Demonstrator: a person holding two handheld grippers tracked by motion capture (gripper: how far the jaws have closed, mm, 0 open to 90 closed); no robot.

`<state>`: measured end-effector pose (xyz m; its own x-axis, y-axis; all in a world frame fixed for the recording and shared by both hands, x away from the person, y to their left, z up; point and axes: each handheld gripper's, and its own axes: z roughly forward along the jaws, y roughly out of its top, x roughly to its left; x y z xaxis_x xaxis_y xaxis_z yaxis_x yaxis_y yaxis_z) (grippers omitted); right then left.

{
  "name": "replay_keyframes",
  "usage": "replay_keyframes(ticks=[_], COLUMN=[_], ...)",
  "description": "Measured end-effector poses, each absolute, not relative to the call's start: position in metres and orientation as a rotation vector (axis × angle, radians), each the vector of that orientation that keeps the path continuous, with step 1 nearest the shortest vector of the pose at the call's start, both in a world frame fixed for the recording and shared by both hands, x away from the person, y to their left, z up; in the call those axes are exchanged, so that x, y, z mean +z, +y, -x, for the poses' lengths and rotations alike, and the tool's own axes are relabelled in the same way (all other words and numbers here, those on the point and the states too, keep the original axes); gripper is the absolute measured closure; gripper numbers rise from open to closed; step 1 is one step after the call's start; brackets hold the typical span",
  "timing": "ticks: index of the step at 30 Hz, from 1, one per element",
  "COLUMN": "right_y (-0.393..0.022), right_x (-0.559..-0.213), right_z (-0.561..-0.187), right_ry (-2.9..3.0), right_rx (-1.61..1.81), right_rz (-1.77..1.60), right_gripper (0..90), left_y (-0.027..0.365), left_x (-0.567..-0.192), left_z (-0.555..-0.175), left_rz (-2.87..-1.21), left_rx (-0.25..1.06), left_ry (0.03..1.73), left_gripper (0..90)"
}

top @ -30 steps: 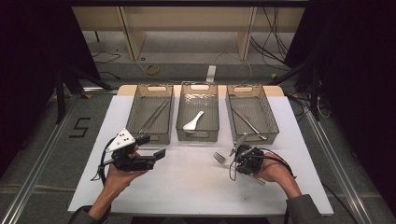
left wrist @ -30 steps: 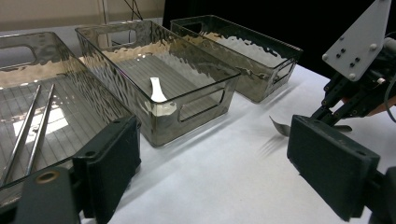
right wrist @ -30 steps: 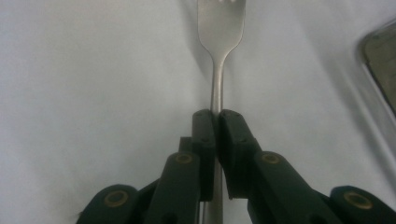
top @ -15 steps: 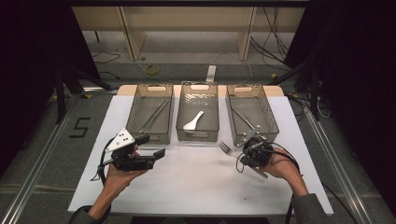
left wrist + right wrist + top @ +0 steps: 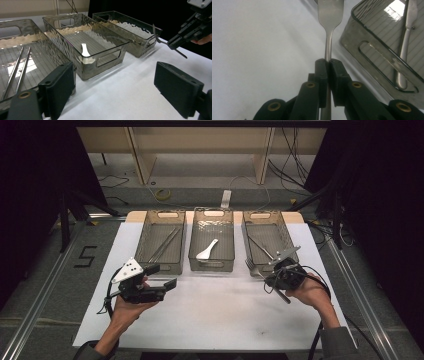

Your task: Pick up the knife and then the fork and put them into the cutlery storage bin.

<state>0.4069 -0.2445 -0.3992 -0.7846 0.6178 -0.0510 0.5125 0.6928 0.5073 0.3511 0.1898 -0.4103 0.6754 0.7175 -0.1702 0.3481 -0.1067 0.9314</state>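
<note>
We cannot read the fork's [image 5: 330, 15] tine tips in the right gripper view, where the top edge cuts them off, and its handle end is lost between the jaws at the bottom. In the left gripper view the left bin [image 5: 27, 50] runs off the frame, so we see just part of the two thin metal rods [image 5: 16, 70] lying in it; whether they are chopsticks we cannot say for sure. The utensil in the right bin [image 5: 266, 236] is a long metal piece [image 5: 260, 247] whose head we cannot make out from the high view.

We take the middle bin [image 5: 212, 240] as our landmark. It is a clear ribbed bin holding one white spoon [image 5: 207, 251], bowl toward the near wall. The left bin stands just beside it on one side, the right bin just beside it on the other, all three in a row on the white table [image 5: 210, 315].

The right gripper [image 5: 278, 273] hovers near the right bin's near corner, to the right of the middle bin and nearer to us. Its jaws are clamped tight on the fork's neck, the pads pressing the metal from both sides, tines pointing away from the hand and the handle sticking out behind. The fork is clear of the table.

The left gripper [image 5: 159, 276] sits in front of the left bin, left of the middle bin, jaws spread wide with nothing between them.
</note>
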Motion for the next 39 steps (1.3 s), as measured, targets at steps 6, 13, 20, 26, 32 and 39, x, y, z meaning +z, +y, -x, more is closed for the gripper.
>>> replay_keyframes(ticks=[6,13,20,26,32,39], right_y=[-0.251,-0.26,-0.264,-0.264,-0.262,-0.261], right_x=[-0.394,-0.378,-0.36,-0.347,-0.335,-0.325], right_z=[-0.41,-0.42,-0.436,-0.451,-0.468,-0.488], right_ry=[2.645,2.588,2.542,2.518,2.486,2.454], right_rx=[0.746,0.799,0.821,0.828,0.834,0.814], right_rz=[-0.947,-0.979,-0.989,-1.011,-1.031,-1.061], right_gripper=[85.4,85.4,85.3,85.3,85.3,85.4], left_y=[0.19,0.19,0.191,0.191,0.191,0.191], left_x=[-0.41,-0.41,-0.41,-0.41,-0.409,-0.409], left_z=[-0.351,-0.351,-0.351,-0.351,-0.35,-0.35], left_rz=[-1.709,-1.701,-1.693,-1.691,-1.684,-1.682], left_rx=[0.392,0.394,0.391,0.39,0.398,0.401], left_ry=[0.868,0.872,0.872,0.871,0.869,0.867], left_gripper=[15.9,15.9,15.9,15.9,15.9,15.9])
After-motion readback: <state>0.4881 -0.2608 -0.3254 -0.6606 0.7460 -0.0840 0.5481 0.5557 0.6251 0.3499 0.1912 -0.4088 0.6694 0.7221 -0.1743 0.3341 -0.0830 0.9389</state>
